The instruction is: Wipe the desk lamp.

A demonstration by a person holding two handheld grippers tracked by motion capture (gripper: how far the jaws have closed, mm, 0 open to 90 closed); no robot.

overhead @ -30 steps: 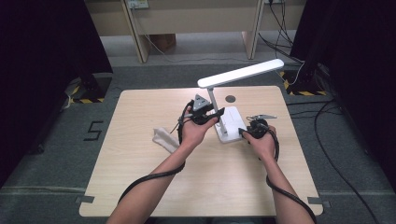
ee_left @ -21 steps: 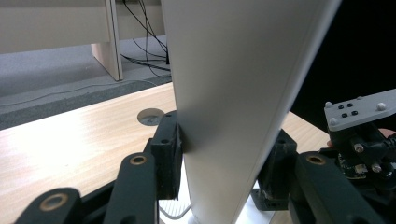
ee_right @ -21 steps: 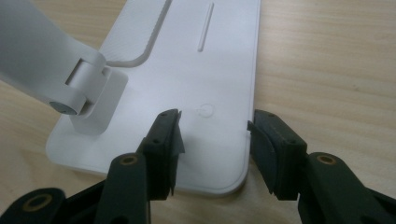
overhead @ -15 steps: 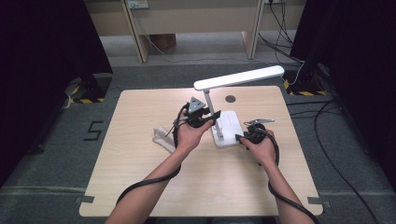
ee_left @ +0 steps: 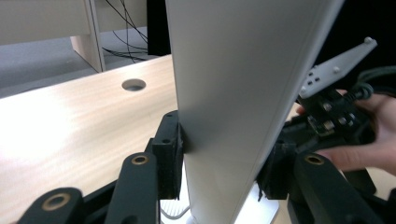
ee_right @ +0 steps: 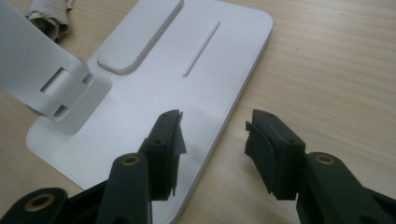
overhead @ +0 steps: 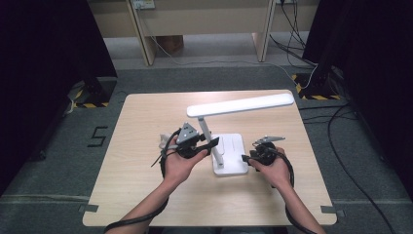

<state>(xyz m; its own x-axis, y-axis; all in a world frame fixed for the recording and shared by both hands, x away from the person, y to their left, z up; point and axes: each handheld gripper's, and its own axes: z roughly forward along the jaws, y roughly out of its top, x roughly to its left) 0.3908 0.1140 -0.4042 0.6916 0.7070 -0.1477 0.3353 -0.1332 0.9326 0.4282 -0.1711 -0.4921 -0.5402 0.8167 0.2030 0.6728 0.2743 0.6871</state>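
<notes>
White desk lamp [overhead: 229, 146] stands on the table [overhead: 146, 195], right of centre, base flat, stem upright, long head reaching right. Your left gripper [overhead: 207, 145] pinches the lamp's stem [ee_left: 224, 102]: jaws have just been closing, and the left gripper view has both pads pressing its flat sides. Your right gripper [overhead: 245, 159] sits at the right edge of the lamp's base [ee_right: 154, 84], jaws spread and just closing a little, straddling that edge, pads not pressing. A crumpled beige cloth [ee_right: 49, 16] lies just left of the lamp. A round cable hole [ee_left: 133, 84] sits in the table behind the lamp, well apart.
</notes>
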